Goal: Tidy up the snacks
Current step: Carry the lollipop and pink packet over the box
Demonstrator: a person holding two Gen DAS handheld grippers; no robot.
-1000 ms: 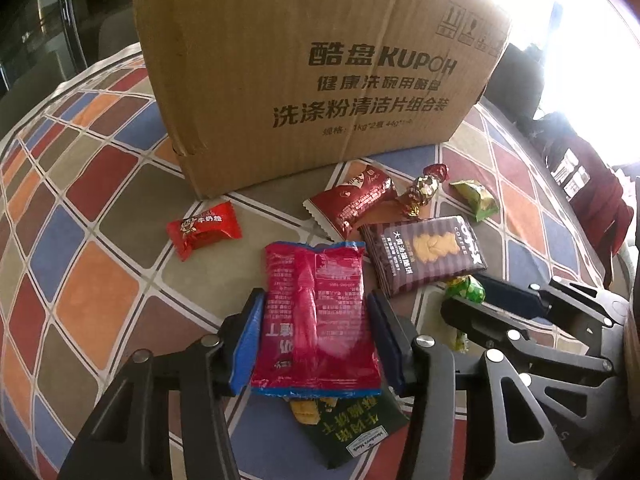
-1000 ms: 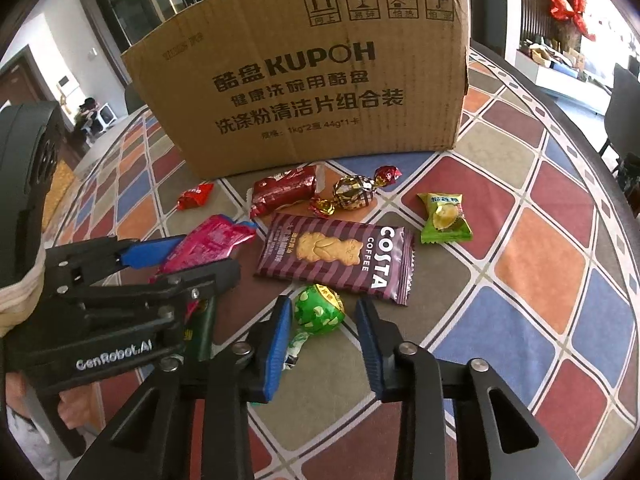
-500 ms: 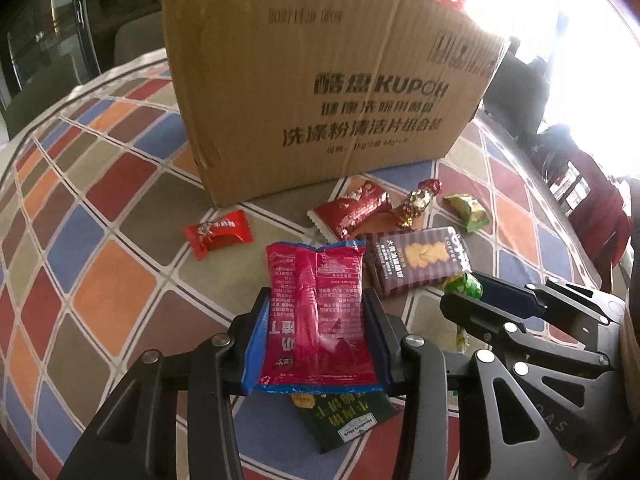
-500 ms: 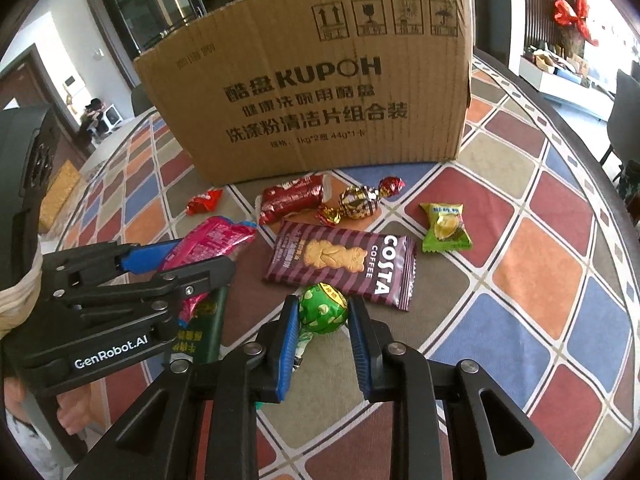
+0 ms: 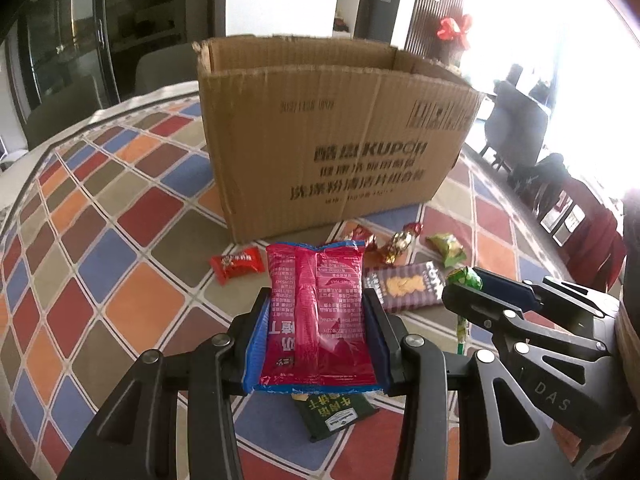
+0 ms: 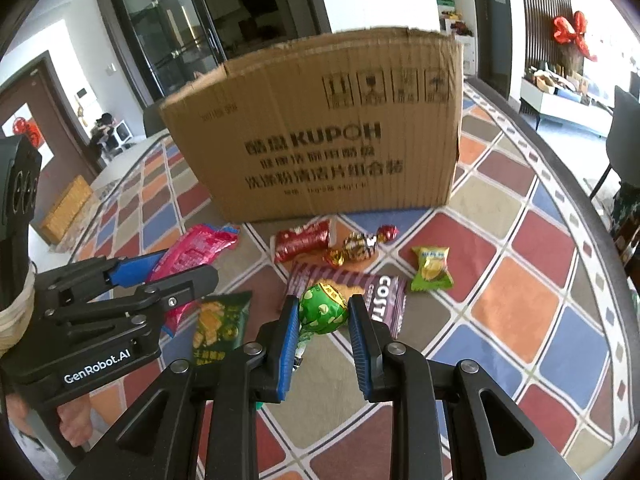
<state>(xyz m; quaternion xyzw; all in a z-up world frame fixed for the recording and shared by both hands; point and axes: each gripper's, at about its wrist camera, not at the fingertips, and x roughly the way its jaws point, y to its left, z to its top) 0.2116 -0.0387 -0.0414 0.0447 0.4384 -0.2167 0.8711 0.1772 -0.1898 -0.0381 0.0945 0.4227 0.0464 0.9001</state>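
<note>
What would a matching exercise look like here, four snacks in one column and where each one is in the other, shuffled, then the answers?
Snacks
1. pink packet
2. green lollipop
3. Costa biscuit pack
4. small red candy

Places
A. lying flat on the tablecloth, behind the lollipop
B. clamped in the left gripper
C. on the cloth near the cardboard box, left of the other snacks
D. clamped in the right gripper

Pairs: 1-B, 2-D, 3-A, 4-C

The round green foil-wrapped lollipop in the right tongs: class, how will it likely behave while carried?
The round green foil-wrapped lollipop is pinched only at its curved sides, so it may twist or slip. Its glossy foil looks slick. It seems small and probably light, and its stick hanging below could swing.
</note>
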